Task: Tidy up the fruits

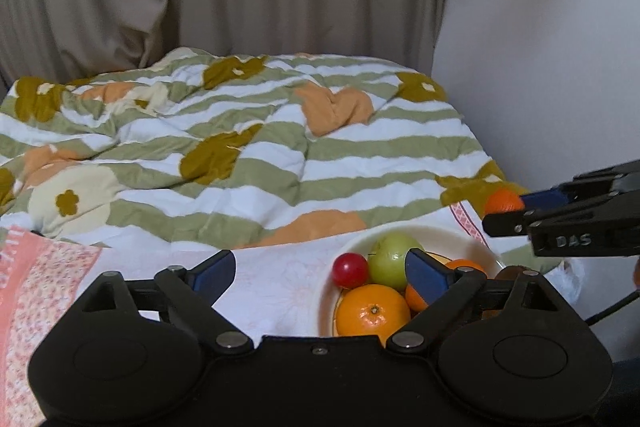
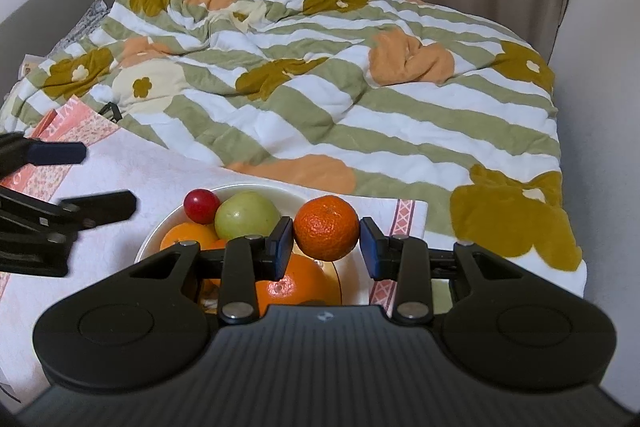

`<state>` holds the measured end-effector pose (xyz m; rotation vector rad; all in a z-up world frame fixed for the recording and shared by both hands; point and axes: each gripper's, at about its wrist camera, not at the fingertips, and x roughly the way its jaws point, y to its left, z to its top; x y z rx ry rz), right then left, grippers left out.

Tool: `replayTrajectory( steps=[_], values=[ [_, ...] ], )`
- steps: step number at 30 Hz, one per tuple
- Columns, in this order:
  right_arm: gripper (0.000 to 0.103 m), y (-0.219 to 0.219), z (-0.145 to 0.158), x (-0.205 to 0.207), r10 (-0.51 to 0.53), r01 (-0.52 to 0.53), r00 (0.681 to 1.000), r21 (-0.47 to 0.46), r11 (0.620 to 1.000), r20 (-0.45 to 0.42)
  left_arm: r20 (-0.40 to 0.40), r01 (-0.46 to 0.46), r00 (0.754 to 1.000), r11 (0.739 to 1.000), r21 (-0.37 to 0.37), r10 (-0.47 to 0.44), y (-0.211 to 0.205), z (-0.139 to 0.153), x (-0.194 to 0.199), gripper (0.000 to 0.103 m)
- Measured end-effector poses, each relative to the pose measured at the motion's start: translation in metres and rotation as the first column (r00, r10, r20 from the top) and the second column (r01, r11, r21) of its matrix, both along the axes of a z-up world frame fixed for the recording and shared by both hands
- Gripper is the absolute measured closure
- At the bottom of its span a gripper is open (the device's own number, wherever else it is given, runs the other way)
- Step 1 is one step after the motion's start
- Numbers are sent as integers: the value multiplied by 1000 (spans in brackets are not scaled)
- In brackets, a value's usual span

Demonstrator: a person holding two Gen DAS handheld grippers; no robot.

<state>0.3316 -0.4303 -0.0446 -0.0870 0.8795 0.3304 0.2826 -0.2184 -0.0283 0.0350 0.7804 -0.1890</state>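
Right tool clamps mandarin, held above bowl's right rim, near bed's right edge. Bowl lies below-left: short drop. Left tool open, empty, near bowl's left side.

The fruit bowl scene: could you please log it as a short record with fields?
surface: white cloth on a bed with a striped floral quilt
bowl: cream bowl on the cloth
bowl contents: red fruit, green apple, large orange, other orange fruit partly hidden
right gripper: pads at either side of a mandarin, above the bowl's edge
left gripper: open, holding nothing, beside the bowl
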Motion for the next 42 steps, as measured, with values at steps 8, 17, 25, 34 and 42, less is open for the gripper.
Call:
replayTrajectory(
  steps=[8, 17, 25, 34, 42],
  values=[
    [51, 8, -18, 13, 67, -67, 998, -8, 998, 6, 31, -43, 999, 999, 10, 42, 12, 14, -26, 4],
    [50, 13, -42, 21, 135, -135, 991, -30, 990, 3, 16, -108, 994, 994, -15, 108, 24, 9, -44, 3],
    [0, 9, -22, 0, 69, -70, 996, 15, 997, 64, 43, -121, 992, 992, -18, 122, 36, 19, -69, 3],
    [0, 30, 44, -62, -95, 89, 988, 48, 995, 119, 122, -89, 988, 995, -53, 95, 68, 49, -115, 3],
    [0, 74, 94, -151, -216, 216, 960, 17, 976, 177, 209, -51, 975, 995, -89, 69, 108, 82, -167, 0]
  ],
)
